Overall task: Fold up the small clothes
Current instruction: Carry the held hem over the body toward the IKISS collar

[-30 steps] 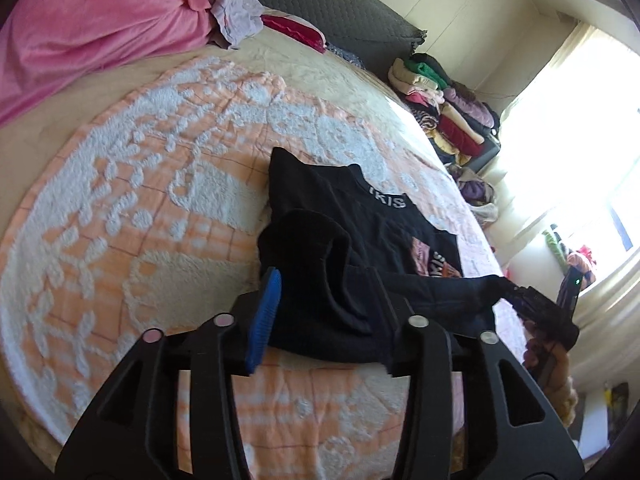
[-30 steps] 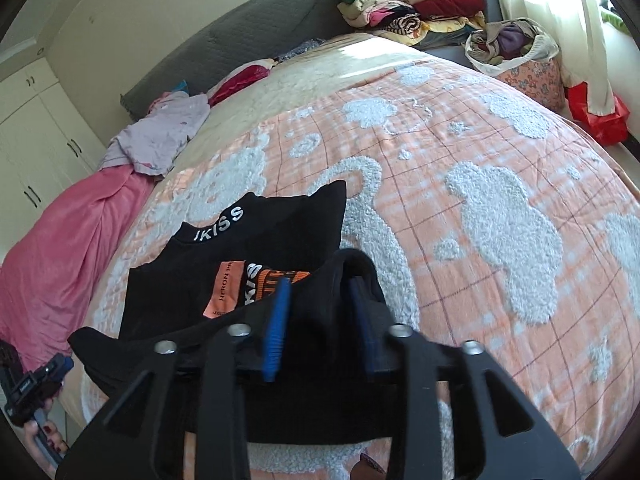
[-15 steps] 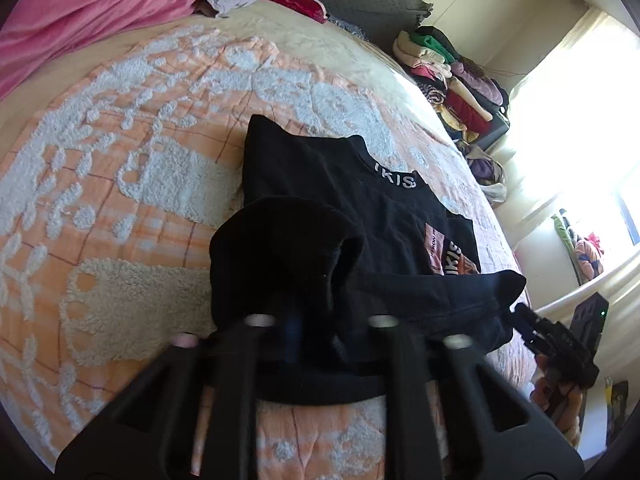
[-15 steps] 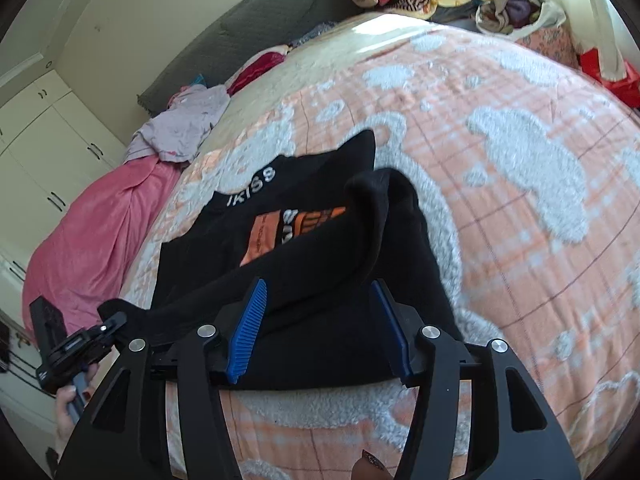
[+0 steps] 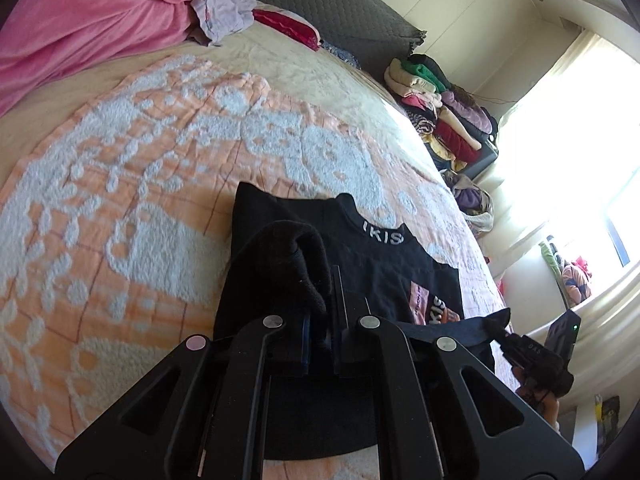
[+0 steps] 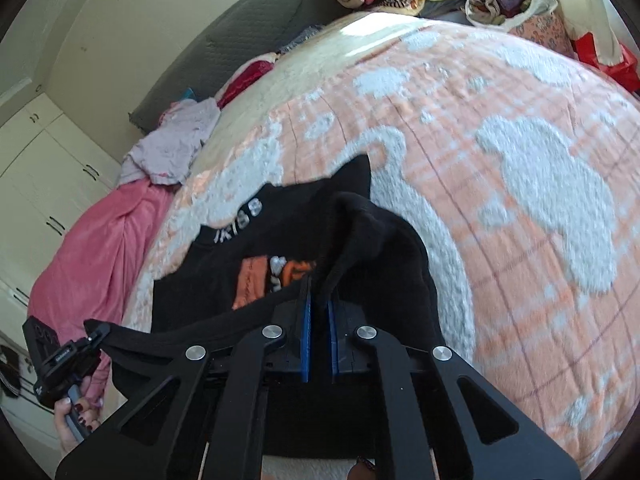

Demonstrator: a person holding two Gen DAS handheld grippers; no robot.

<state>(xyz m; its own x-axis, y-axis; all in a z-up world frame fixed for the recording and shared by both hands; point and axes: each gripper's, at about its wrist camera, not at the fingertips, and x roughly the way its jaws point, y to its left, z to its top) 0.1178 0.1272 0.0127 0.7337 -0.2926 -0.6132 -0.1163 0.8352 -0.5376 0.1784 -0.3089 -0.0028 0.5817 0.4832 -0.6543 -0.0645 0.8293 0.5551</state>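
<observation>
On the orange-and-white patterned bedspread [image 5: 168, 184], both claws, left [image 5: 320, 320] and right [image 6: 318, 312], clamp the black printed T-shirt's [image 5: 384, 276] near hem (raised, likely for folding over).

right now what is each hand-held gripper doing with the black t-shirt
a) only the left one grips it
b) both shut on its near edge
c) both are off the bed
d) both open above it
b: the left hand-held gripper and the right hand-held gripper each pinch bunched fabric at the near edge of the black t-shirt.
</observation>
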